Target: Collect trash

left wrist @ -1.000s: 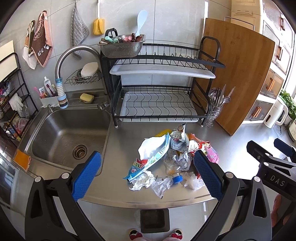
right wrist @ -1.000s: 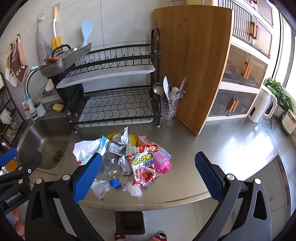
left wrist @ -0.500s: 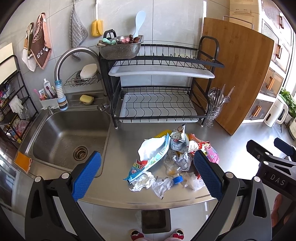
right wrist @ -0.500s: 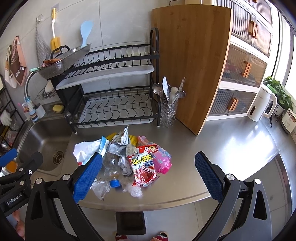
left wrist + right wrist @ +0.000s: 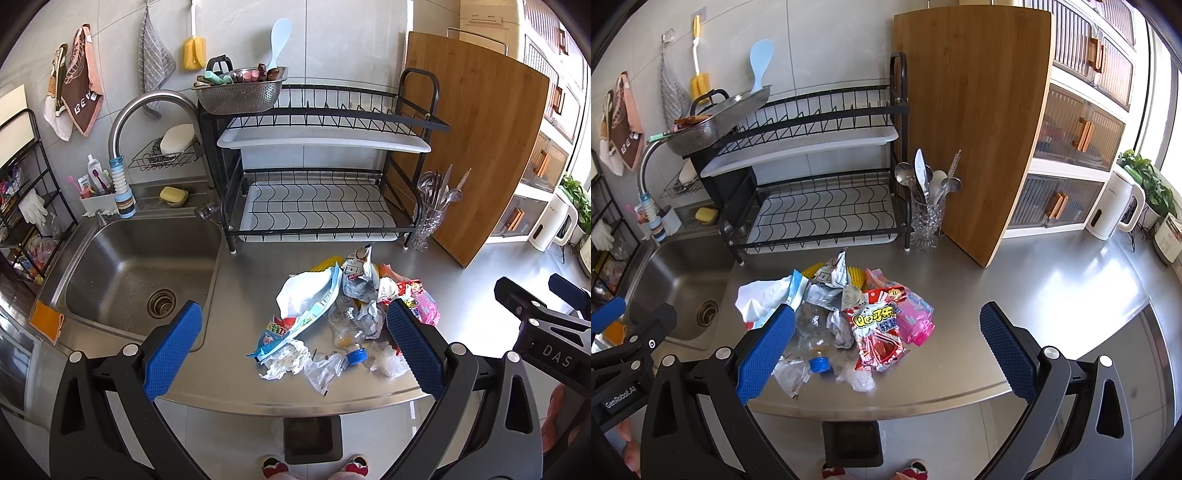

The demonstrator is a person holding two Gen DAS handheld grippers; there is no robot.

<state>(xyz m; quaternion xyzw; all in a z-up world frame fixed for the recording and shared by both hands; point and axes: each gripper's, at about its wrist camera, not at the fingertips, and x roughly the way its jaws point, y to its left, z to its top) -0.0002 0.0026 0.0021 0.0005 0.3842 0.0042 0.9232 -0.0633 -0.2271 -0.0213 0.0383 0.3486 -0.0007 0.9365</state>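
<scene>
Both of my grabbers are wide open and hold nothing. My left gripper (image 5: 293,345) and my right gripper (image 5: 886,343) hang in the air, a bit back from the front edge of the steel counter (image 5: 1052,295).

Down on the floor, right under that edge, sits a dark bin (image 5: 313,439). I think that is where the trash goes.

Next comes the trash pile (image 5: 343,314). It lies on the counter ahead of me and below both grabbers, close to the front edge. In the left view it sits a little toward the right finger. In the right view it sits toward the left finger. So the pile is in the middle, between my two hands, and I judge that neither hand is clearly closer.

Closest to me are a crumpled white tissue (image 5: 284,362), a clear wrapper (image 5: 323,371) and a blue bottle cap (image 5: 819,363). Beside them lies a red snack bag (image 5: 877,334), and its long side points away from me. A long blue and white bag (image 5: 306,314) lies slanted.

Farther back stand the dish rack (image 5: 317,206) and the sink (image 5: 122,258).

I have not picked up anything yet. I would go forward and down for the near bits first.
</scene>
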